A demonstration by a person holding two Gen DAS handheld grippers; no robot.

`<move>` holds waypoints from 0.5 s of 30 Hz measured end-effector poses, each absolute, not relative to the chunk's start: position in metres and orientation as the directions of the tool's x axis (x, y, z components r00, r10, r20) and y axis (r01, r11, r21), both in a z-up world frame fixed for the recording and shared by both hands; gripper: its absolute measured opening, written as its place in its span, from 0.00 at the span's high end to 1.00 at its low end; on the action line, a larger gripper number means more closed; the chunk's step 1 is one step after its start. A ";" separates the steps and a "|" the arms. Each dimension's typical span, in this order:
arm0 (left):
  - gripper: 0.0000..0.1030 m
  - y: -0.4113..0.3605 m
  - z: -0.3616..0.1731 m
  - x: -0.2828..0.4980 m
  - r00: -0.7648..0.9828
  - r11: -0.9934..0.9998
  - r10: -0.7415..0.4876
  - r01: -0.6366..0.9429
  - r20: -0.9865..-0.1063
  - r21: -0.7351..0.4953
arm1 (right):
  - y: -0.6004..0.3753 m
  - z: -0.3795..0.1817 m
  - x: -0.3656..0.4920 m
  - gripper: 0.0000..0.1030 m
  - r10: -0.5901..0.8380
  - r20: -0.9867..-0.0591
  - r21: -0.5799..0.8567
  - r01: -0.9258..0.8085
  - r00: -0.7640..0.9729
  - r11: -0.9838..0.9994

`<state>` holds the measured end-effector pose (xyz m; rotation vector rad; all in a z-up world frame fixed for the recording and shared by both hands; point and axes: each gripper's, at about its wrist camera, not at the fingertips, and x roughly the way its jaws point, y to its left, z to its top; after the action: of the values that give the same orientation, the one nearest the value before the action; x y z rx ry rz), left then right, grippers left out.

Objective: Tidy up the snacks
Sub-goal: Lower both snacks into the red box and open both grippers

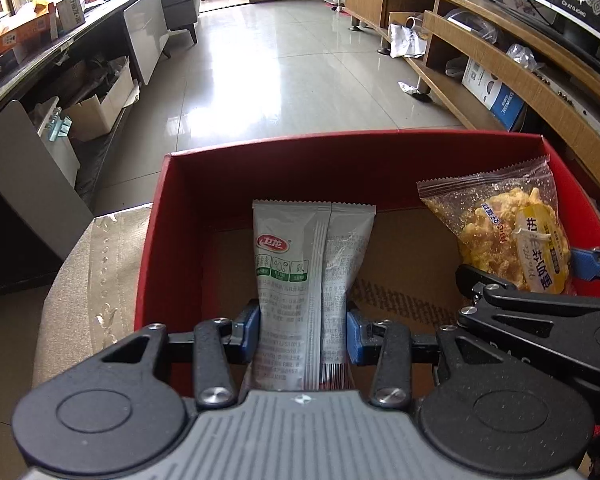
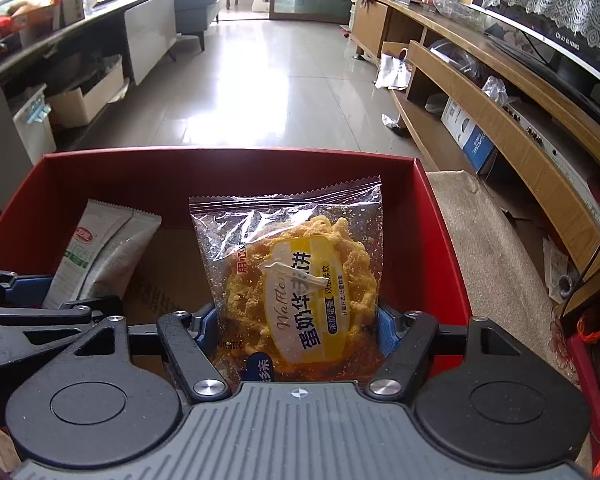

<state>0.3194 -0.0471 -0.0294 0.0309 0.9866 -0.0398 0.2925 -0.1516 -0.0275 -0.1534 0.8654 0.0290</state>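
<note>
My left gripper (image 1: 302, 330) is shut on a grey snack packet (image 1: 296, 276) and holds it upright over the open red box (image 1: 260, 152). My right gripper (image 2: 296, 326) is shut on a clear bag of yellow waffle biscuits (image 2: 296, 276), also upright over the red box (image 2: 220, 160). In the left wrist view the waffle bag (image 1: 508, 236) and the right gripper (image 1: 540, 280) are at the right. In the right wrist view the grey packet (image 2: 96, 252) and the left gripper (image 2: 60, 300) are at the left. The box floor shows bare cardboard.
The red box rests on a beige cloth-covered surface (image 1: 84, 264) (image 2: 496, 248). A wooden TV cabinet (image 2: 480, 92) with clutter runs along the right. A dark counter (image 1: 40, 60) with boxes runs along the left. Shiny tiled floor (image 1: 300, 60) lies beyond.
</note>
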 end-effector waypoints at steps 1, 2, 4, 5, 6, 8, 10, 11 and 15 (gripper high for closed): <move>0.63 -0.048 -0.030 0.320 0.547 0.999 -0.013 0.049 -0.837 0.016 | -0.151 -0.028 0.293 0.24 -0.040 -0.761 -0.130 -0.092 0.648 0.987; 0.63 -0.049 -0.031 0.319 0.546 0.998 -0.008 0.051 -0.838 0.024 | -0.149 -0.029 0.292 0.24 -0.046 -0.763 -0.143 -0.099 0.645 0.985; 0.63 -0.049 -0.031 0.319 0.547 0.998 -0.004 0.053 -0.837 0.031 | -0.148 -0.030 0.293 0.24 -0.052 -0.760 -0.157 -0.106 0.648 0.982; 0.62 -0.049 -0.031 0.319 0.544 0.998 -0.005 0.054 -0.839 0.029 | -0.148 -0.030 0.293 0.24 -0.054 -0.758 -0.161 -0.107 0.650 0.981; 0.62 -0.049 -0.031 0.319 0.540 0.998 -0.007 0.054 -0.842 0.027 | -0.148 -0.030 0.294 0.24 -0.055 -0.759 -0.164 -0.109 0.649 0.980; 0.60 -0.046 -0.030 0.320 0.538 0.999 -0.014 0.048 -0.843 0.014 | -0.149 -0.029 0.295 0.22 -0.056 -0.762 -0.164 -0.109 0.645 0.981; 0.60 -0.044 -0.029 0.320 0.534 0.999 -0.027 0.042 -0.845 -0.005 | -0.153 -0.028 0.295 0.21 -0.043 -0.762 -0.142 -0.102 0.646 0.985; 0.59 -0.044 -0.028 0.320 0.533 0.999 -0.030 0.041 -0.846 -0.010 | -0.154 -0.027 0.295 0.20 -0.040 -0.761 -0.140 -0.105 0.647 0.985; 0.54 -0.044 -0.021 0.316 0.549 0.999 -0.030 0.040 -0.835 -0.010 | -0.161 -0.022 0.296 0.19 -0.023 -0.763 -0.105 -0.089 0.646 0.990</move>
<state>0.3157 -0.0437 -0.0215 0.0101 0.9886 -0.0415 0.2955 -0.1609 -0.0220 -0.1378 0.8682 0.0375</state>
